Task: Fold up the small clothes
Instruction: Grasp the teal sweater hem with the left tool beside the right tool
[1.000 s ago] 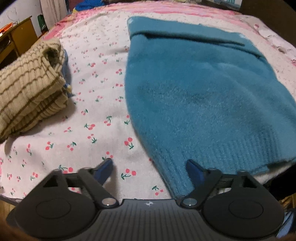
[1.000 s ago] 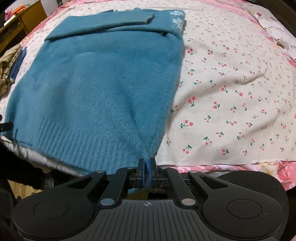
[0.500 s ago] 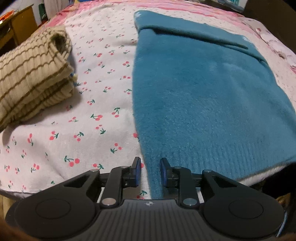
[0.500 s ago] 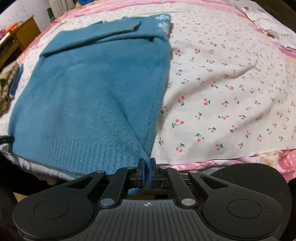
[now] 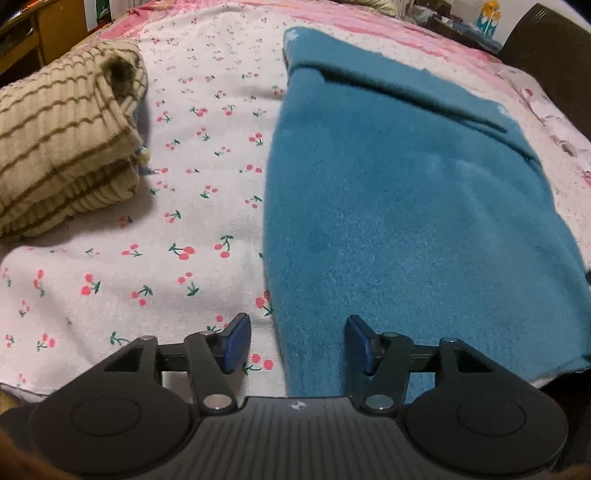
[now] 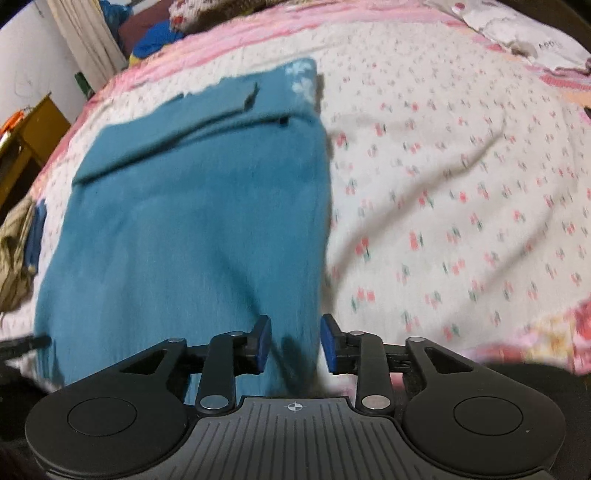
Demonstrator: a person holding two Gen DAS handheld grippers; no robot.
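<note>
A teal fuzzy sweater (image 5: pixel 406 206) lies flat on the cherry-print bedsheet (image 5: pixel 147 258), its sleeves folded across the far end. My left gripper (image 5: pixel 297 345) is open, its jaws straddling the sweater's near left hem corner. The sweater also shows in the right wrist view (image 6: pixel 192 229). My right gripper (image 6: pixel 295 343) is open over the near right hem corner, with the fabric between the blue pads (image 6: pixel 263 341). The right wrist view is motion-blurred.
A folded beige striped sweater (image 5: pixel 62 147) lies on the sheet to the left. A wooden cabinet (image 6: pixel 26 140) stands beyond the bed's left side. The bed's near edge runs just under both grippers. A pillow (image 6: pixel 517 33) lies at the far right.
My right gripper was shut on the sweater's right hem corner and has opened, letting it go. My left gripper narrowed half a second ago and has opened wider again.
</note>
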